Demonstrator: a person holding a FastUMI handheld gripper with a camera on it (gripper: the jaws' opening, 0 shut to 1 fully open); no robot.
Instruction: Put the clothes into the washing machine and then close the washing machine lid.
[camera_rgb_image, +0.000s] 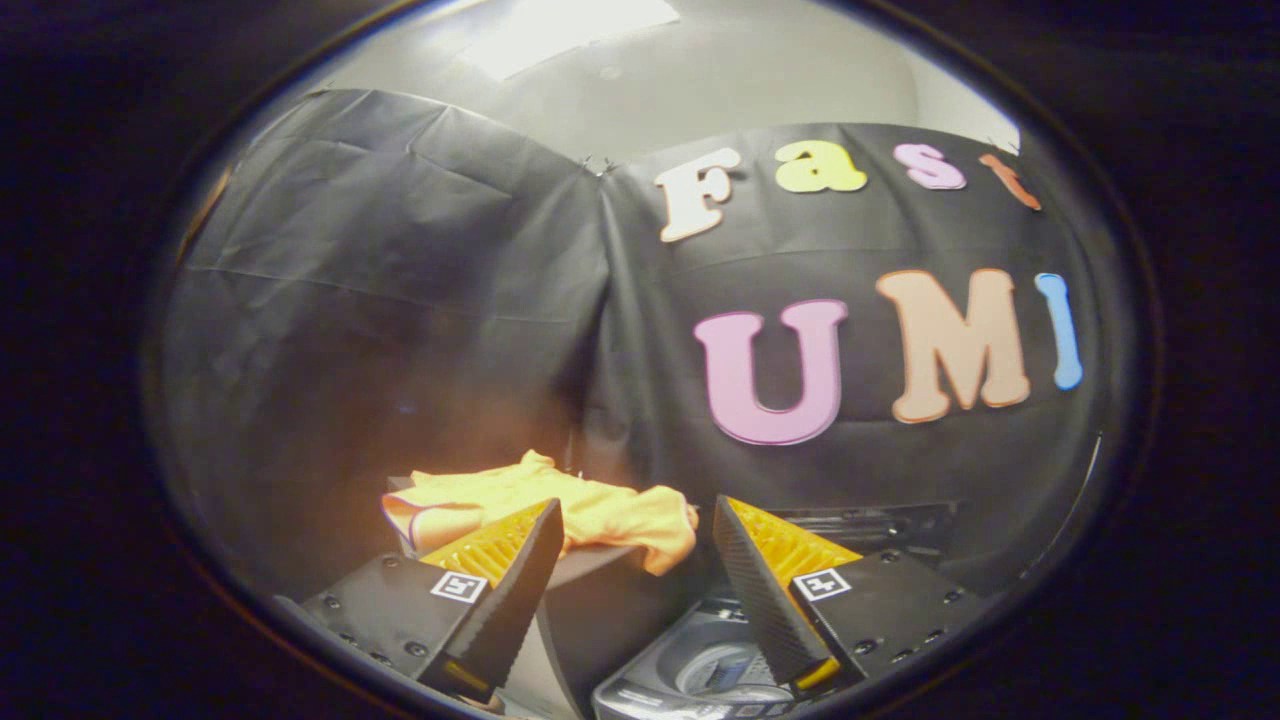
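— Black cloth wall behind; where's the clothing?
— Orange garment (560, 505) lies crumpled on a dark raised surface (600, 562), one end drooping over its edge, just beyond the fingers.
— And the gripper (635, 590)?
— Jaws released, spread wide, nothing between them.
— Washing machine (700, 675)?
— Below the garment, under the right finger, grey top showing.

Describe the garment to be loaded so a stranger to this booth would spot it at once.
Start at the black cloth wall and drop to the dark raised surface at its foot. The orange garment lies crumpled there, one corner drooping over the edge, just beyond the open gripper fingertips and above the grey washing machine. It is the only bright, soft thing among dark, hard ones.
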